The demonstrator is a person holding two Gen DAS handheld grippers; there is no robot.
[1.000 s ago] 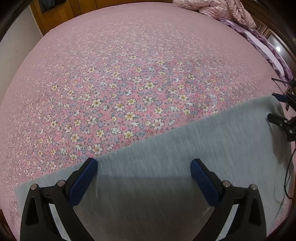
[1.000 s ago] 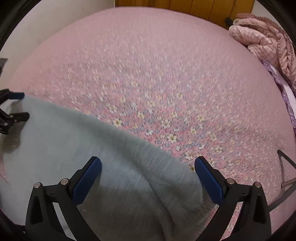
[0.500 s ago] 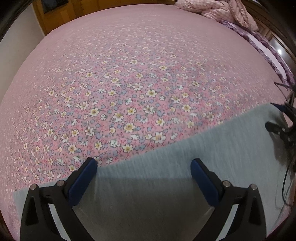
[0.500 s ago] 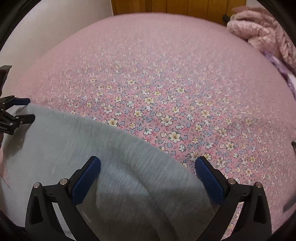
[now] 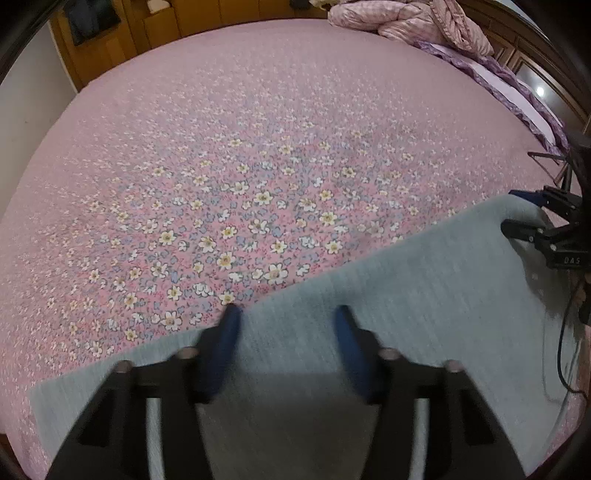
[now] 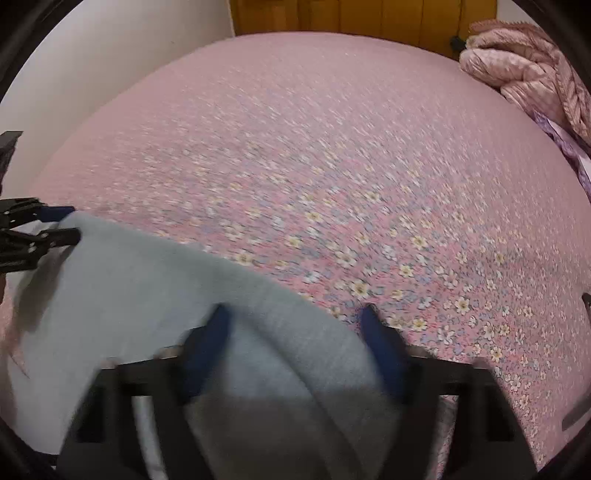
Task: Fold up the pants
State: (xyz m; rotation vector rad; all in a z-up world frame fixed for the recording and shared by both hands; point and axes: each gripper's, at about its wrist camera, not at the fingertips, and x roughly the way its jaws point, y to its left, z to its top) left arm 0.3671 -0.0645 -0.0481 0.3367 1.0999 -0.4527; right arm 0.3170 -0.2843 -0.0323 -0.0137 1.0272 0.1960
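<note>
The grey knit pants (image 5: 388,306) lie flat along the near edge of the pink floral bed (image 5: 258,147), long axis crosswise. Left gripper (image 5: 286,325) and right gripper (image 6: 295,325) jaws are closing, fabric between them.

Below me spreads the bed (image 5: 280,122), covered by a pink sheet printed with small white, yellow and blue flowers. My grey pants (image 5: 424,280) lie flat on it along the lower right of the left wrist frame (lower left in the right wrist frame). A bunched pink quilt (image 5: 410,22) sits on it at the upper right, with a purple ruffled pillow (image 5: 509,81) just below it.
</note>
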